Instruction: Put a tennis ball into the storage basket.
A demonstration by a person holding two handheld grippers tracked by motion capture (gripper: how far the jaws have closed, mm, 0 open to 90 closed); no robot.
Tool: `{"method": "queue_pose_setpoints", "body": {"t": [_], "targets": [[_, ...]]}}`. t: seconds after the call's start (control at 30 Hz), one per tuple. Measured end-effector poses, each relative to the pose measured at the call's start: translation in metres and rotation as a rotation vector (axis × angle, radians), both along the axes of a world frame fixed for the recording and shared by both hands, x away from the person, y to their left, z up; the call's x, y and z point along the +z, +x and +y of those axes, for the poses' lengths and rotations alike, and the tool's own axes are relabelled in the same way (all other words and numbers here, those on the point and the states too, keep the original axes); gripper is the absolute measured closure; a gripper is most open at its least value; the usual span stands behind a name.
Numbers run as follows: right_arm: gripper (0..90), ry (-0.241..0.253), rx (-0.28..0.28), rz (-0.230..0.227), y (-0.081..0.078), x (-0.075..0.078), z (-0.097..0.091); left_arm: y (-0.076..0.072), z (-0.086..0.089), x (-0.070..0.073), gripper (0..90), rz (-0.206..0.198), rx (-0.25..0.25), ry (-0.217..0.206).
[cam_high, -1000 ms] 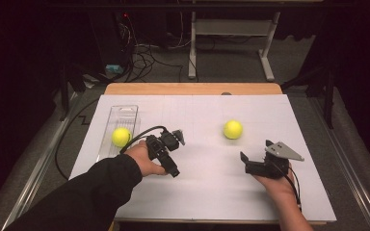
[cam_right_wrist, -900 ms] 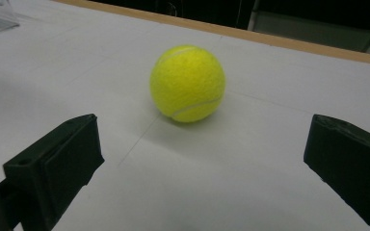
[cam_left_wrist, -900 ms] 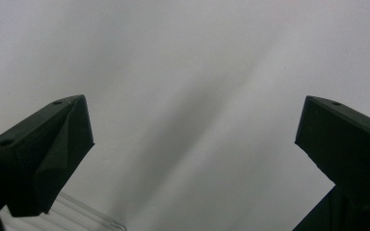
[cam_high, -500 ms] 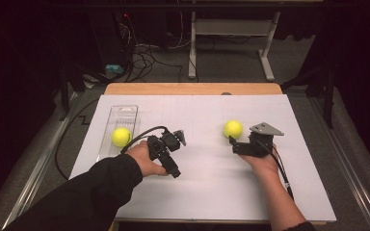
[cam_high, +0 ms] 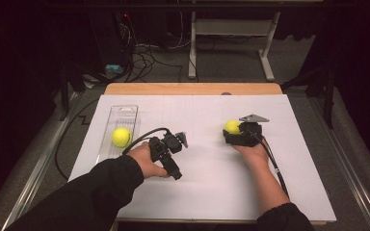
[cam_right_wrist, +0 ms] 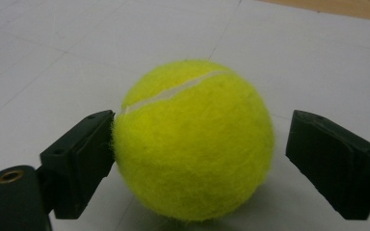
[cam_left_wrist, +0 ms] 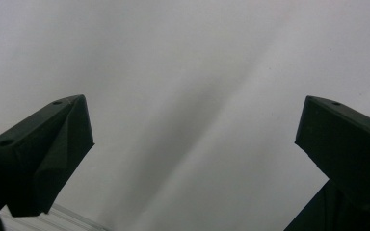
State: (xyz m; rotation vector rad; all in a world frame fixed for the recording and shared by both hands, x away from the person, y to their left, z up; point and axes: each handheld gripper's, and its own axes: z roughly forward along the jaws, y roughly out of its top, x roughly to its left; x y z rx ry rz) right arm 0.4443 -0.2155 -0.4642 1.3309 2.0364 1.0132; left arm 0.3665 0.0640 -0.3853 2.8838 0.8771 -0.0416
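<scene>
A yellow tennis ball (cam_high: 231,126) (cam_right_wrist: 194,139) lies on the white table cover, right of centre. My right gripper (cam_high: 232,133) (cam_right_wrist: 200,154) is open around it: the left jaw touches the ball's side, the right jaw stands a small gap away. A second tennis ball (cam_high: 121,136) rests in a clear plastic tray (cam_high: 125,112) at the left. Just right of that tray my left gripper (cam_high: 180,138) (cam_left_wrist: 192,139) is open over bare white cover, nothing between its jaws.
The white cover (cam_high: 207,187) lies over a wooden table whose far edge (cam_high: 192,88) shows. Cables trail from both grippers toward the near side. Beyond the table are a dark floor, loose cables and a metal stand (cam_high: 231,29).
My right gripper has moved forward and left from the near right of the table up to the ball, which now sits between its jaws. The left gripper has stayed put.
</scene>
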Motion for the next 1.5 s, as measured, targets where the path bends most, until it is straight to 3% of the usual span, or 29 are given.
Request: {"method": "queue_pose_setpoints", "body": {"t": [0.17,0.33,0.47,0.6,0.83,0.97,1.5], "targets": [[25.9,-0.023,0.022,0.025,0.002,-0.002,0.004,0.000,0.000,0.001,0.5,-0.001,-0.003,-0.003],[26.9,-0.031,0.016,0.020,-0.001,-0.001,0.006,0.000,0.000,0.001,0.5,0.001,-0.001,-0.004],[27.1,-0.012,0.020,-0.013,-0.011,0.005,0.005,0.000,0.001,0.002,0.5,0.000,0.001,-0.006],[27.1,0.041,0.050,-0.050,-0.032,0.014,0.003,0.000,0.002,0.002,0.5,-0.005,0.003,-0.009],[27.2,0.063,0.093,-0.106,-0.064,0.023,0.004,-0.001,0.004,0.003,0.5,-0.006,0.013,-0.018],[27.2,0.070,0.105,-0.114,-0.079,0.024,0.003,-0.002,0.006,0.005,0.5,-0.002,0.010,-0.017],[27.2,0.067,0.152,-0.146,-0.133,0.011,0.006,-0.003,0.006,0.012,0.5,-0.010,0.020,-0.024]]}}
